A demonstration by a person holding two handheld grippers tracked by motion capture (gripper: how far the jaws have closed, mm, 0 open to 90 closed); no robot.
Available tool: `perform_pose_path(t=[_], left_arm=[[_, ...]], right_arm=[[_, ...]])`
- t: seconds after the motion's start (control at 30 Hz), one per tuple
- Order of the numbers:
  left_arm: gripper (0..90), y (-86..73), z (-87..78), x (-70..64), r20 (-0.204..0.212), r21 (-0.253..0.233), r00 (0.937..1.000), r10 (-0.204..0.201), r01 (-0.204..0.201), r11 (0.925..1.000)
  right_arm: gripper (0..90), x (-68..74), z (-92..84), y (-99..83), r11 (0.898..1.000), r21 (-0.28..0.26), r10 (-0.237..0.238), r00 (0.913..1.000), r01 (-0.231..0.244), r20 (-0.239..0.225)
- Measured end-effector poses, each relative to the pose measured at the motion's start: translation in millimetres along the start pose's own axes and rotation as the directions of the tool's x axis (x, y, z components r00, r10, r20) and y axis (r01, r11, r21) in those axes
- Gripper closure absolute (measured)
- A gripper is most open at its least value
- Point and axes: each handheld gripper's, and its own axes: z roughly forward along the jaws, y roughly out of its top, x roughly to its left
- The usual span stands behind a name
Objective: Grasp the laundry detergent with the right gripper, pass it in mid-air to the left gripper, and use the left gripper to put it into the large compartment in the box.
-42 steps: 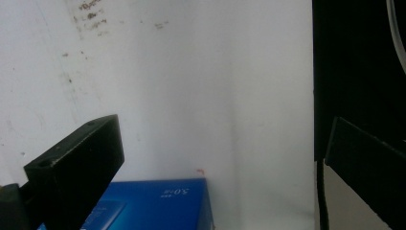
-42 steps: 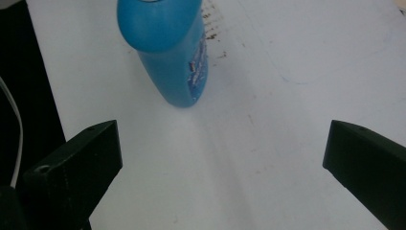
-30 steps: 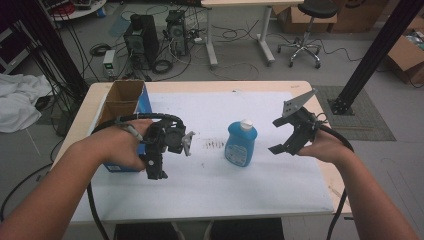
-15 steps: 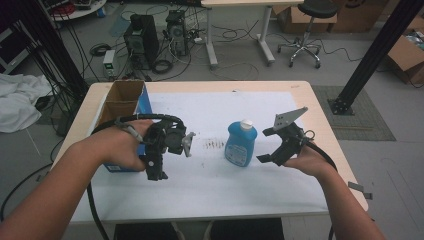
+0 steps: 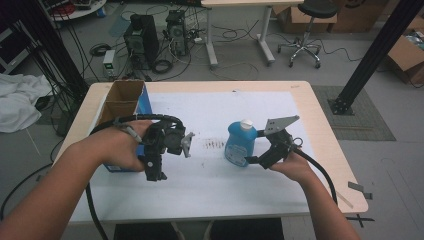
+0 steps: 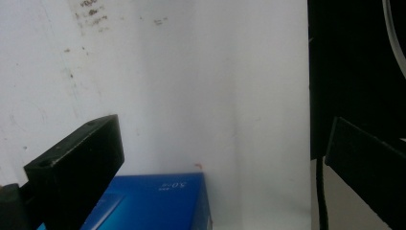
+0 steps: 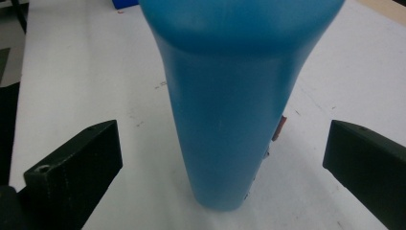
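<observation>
Right gripper (image 5: 252, 159) spread wide, jaws flanking the blue detergent bottle (image 5: 240, 142) standing upright mid-table, lined up for a squeeze, I'd say. Left gripper (image 5: 154, 170) gapes empty over the white sheet beside the open blue box (image 5: 120, 102), apparently waiting.

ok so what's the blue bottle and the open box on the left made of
Blue bottle: looks like plastic, smooth with a soft sheen, slightly translucent in the right gripper view, with a white cap. Open box: seems cardboard, with a matte brown inside and flaps and a printed blue outside.
</observation>
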Motion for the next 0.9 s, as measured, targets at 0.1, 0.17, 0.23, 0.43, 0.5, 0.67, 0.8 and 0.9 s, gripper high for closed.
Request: perform_pose_path(t=[0.1,0.17,0.23,0.43,0.5,0.67,0.8,0.9], left_arm=[[0.1,-0.2,0.3,-0.4,0.002,-0.001,1.0000,-0.001,0.001,1.0000],[0.1,0.1,0.3,-0.6,0.002,0.000,1.0000,0.000,0.000,1.0000],[0.1,0.2,0.3,-0.6,0.001,-0.002,1.0000,0.004,-0.004,1.0000],[0.1,-0.3,0.3,-0.7,0.000,0.000,1.0000,0.004,-0.004,1.0000],[0.1,-0.8,0.4,-1.0,0.000,-0.001,1.0000,0.002,-0.002,1.0000],[0.1,-2.2,1.1,-1.3,0.000,0.000,1.0000,-0.003,0.003,1.0000],[0.1,-2.8,0.9,-1.8,0.000,0.002,1.0000,-0.002,0.002,1.0000],[0.1,-3.4,0.7,-1.7,-0.001,0.003,1.0000,-0.005,0.005,1.0000]], right_arm=[[0.0,0.5,5.2,-1.4,1.000,-0.012,0.004,1.0000,-0.004,0.008],[0.0,0.4,8.3,-1.6,1.000,-0.024,0.006,0.9999,-0.005,0.009],[0.0,0.7,11.3,-1.5,0.999,-0.038,0.009,0.9999,-0.009,0.014],[0.0,0.9,20.6,-2.0,0.998,-0.057,0.015,0.9995,-0.014,0.026],[0.0,0.6,23.4,-2.8,0.998,-0.065,0.020,0.9996,-0.018,0.023],[0.0,1.6,30.5,-4.0,0.996,-0.089,0.020,0.9996,-0.018,0.023],[0.0,2.5,33.0,-4.7,0.995,-0.097,0.021,0.9993,-0.018,0.030],[0.0,2.7,33.4,-4.7,0.994,-0.104,0.022,0.9992,-0.019,0.032]])
